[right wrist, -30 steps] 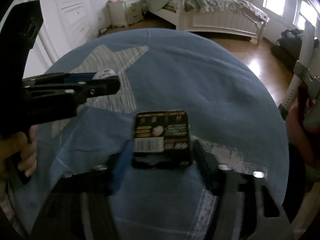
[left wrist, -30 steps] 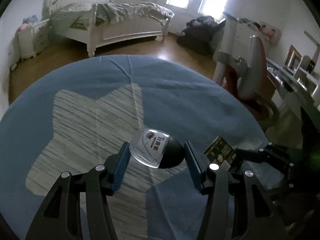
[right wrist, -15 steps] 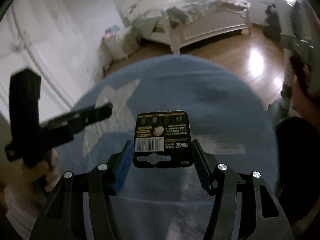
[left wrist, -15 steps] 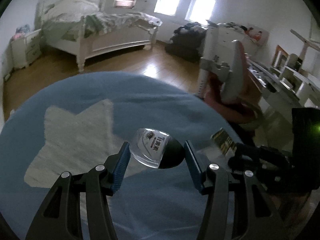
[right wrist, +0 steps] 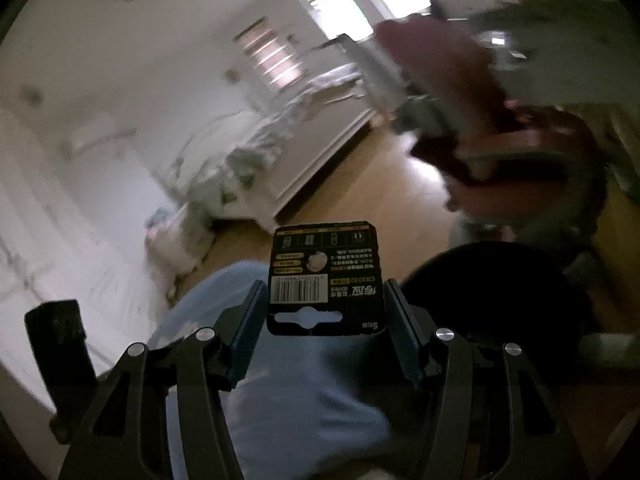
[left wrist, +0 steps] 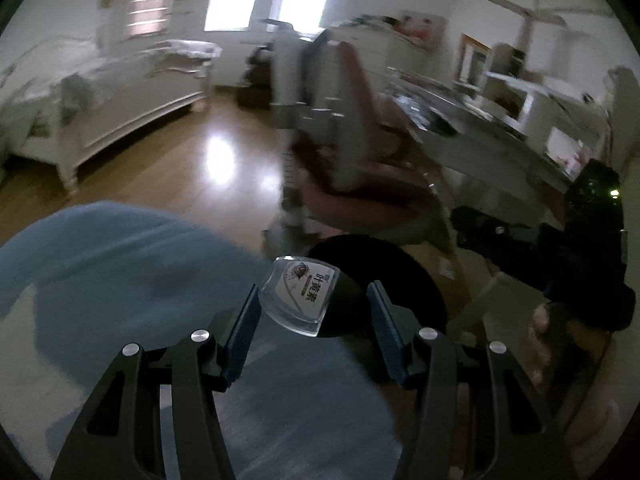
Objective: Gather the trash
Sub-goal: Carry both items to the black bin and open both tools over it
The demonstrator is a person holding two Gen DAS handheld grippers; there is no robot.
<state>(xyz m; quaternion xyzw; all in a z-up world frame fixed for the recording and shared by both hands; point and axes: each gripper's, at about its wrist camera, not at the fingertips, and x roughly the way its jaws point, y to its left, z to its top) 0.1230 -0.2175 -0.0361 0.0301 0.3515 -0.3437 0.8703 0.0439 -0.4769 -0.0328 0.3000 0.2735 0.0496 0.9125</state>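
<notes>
My left gripper point(left wrist: 312, 312) is shut on a small clear-and-black plastic package with a white label point(left wrist: 300, 298), held above the edge of the blue blanket point(left wrist: 120, 264). My right gripper point(right wrist: 324, 312) is shut on a black battery card with a barcode point(right wrist: 324, 276), also in the air. A round black bin point(left wrist: 400, 276) stands on the floor just beyond the left gripper's load; it also shows in the right wrist view point(right wrist: 500, 280) right of the card. The right gripper point(left wrist: 540, 240) shows at the right of the left wrist view.
A red-brown desk chair point(left wrist: 360, 152) stands beyond the bin on the wooden floor point(left wrist: 180, 168). A white bed point(left wrist: 120, 92) is at the back left, a cluttered desk point(left wrist: 500, 128) at the right. The blue blanket point(right wrist: 280, 400) lies below the right gripper.
Both grippers have swung right, off the star-patterned blanket toward the floor side, carrying their items. The black bin has come into view ahead of both.
</notes>
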